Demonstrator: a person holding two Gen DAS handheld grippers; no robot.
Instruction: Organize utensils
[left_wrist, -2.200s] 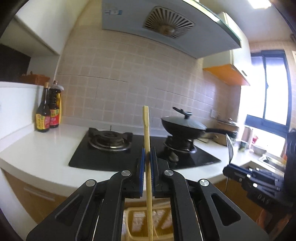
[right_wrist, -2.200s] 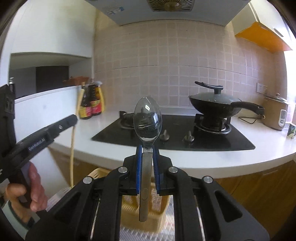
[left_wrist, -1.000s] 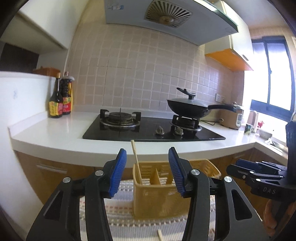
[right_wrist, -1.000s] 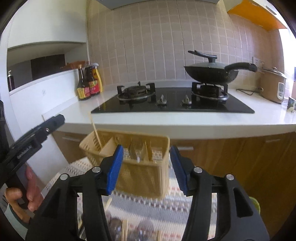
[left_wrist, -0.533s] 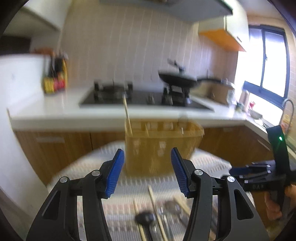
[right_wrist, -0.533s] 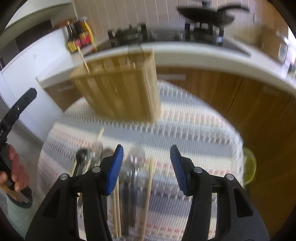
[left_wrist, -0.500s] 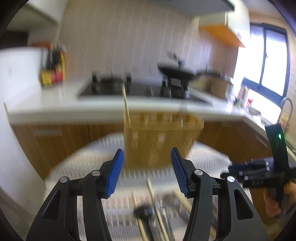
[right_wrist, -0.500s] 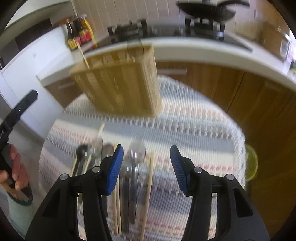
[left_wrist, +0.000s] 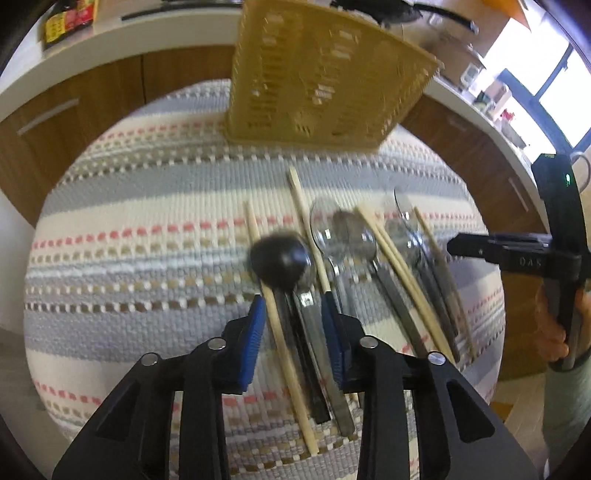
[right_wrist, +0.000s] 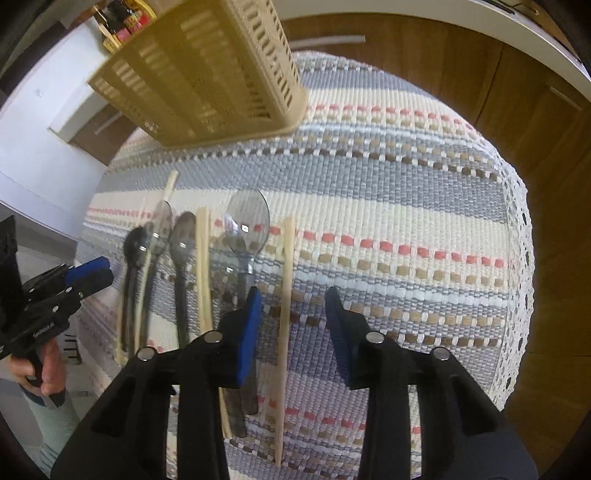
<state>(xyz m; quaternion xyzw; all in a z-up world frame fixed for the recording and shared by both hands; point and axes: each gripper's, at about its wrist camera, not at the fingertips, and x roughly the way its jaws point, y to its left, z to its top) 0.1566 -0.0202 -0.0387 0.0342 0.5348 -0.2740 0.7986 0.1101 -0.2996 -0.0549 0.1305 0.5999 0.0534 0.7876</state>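
Many spoons and chopsticks still wait on the cloth.

Left view: my left gripper (left_wrist: 293, 325) fingers are closing around a chopstick (left_wrist: 286, 343) and black spoon (left_wrist: 280, 258), not yet pinching. The yellow basket (left_wrist: 317, 74) stands behind. Right view: my right gripper (right_wrist: 293, 325) fingers are closing around one chopstick (right_wrist: 286, 295), not touching yet.

Basket (left_wrist: 317, 74) top cut off; black spoon (left_wrist: 280, 258) blurred.
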